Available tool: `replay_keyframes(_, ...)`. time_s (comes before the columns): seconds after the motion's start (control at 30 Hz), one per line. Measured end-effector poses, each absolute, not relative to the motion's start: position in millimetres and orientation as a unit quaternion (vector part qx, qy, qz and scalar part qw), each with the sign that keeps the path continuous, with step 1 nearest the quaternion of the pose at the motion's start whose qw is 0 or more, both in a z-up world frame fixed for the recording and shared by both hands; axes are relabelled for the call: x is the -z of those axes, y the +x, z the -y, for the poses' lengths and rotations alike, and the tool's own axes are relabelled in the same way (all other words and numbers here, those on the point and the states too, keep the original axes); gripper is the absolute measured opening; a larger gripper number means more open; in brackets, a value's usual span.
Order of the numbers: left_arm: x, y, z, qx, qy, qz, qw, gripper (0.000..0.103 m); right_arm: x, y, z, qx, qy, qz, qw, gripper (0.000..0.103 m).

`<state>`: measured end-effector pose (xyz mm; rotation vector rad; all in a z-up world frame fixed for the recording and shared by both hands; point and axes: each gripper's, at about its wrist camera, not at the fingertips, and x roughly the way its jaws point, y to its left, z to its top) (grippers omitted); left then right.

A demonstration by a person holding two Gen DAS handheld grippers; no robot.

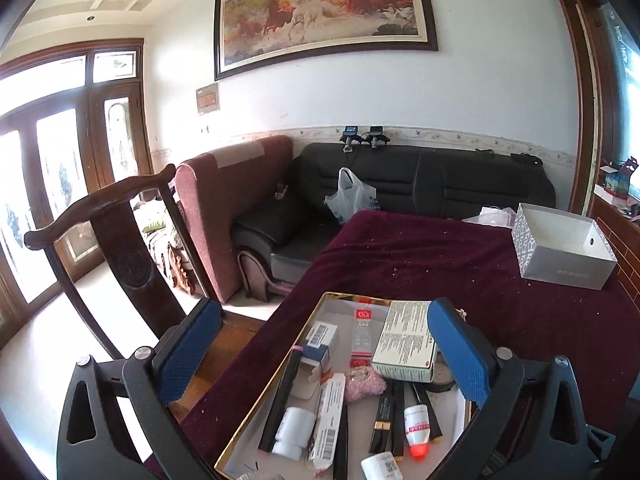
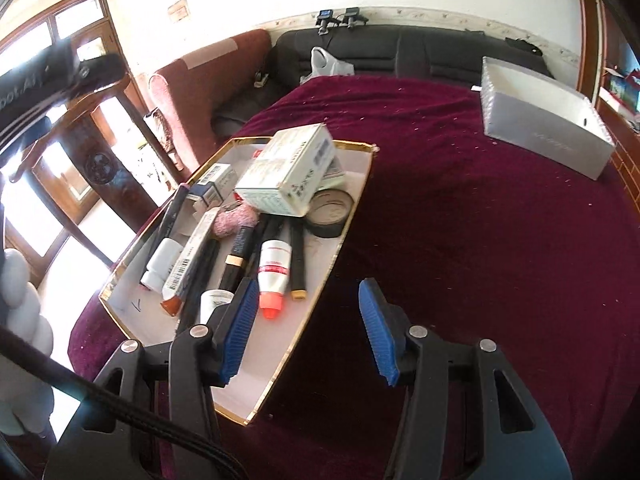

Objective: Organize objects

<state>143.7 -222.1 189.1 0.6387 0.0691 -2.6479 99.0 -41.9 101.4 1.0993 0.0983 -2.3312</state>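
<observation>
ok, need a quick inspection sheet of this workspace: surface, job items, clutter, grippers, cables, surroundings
Surface: table under maroon cloth, pale specks scattered on it.
Job's things: gold-rimmed tray heaped with medicine box, white bottle with orange cap, pink pouch, tape roll; empty grey box at far right.
Clutter: plastic bag on sofa.
Grippers: left gripper open above tray; right gripper open, straddling the tray's edge, holding nothing.
Cables: black cable by right gripper.
Surroundings: black sofa, wooden chair, horse painting.
</observation>
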Motion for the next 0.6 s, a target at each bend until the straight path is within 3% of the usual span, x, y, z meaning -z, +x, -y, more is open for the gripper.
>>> replay_keyframes(0.6, -196, 192, 207, 0.952, 0.209, -0.022, 0.223, 0.102, -110, 124, 35, 0.889, 0.364, -0.072, 0.268, 0.055)
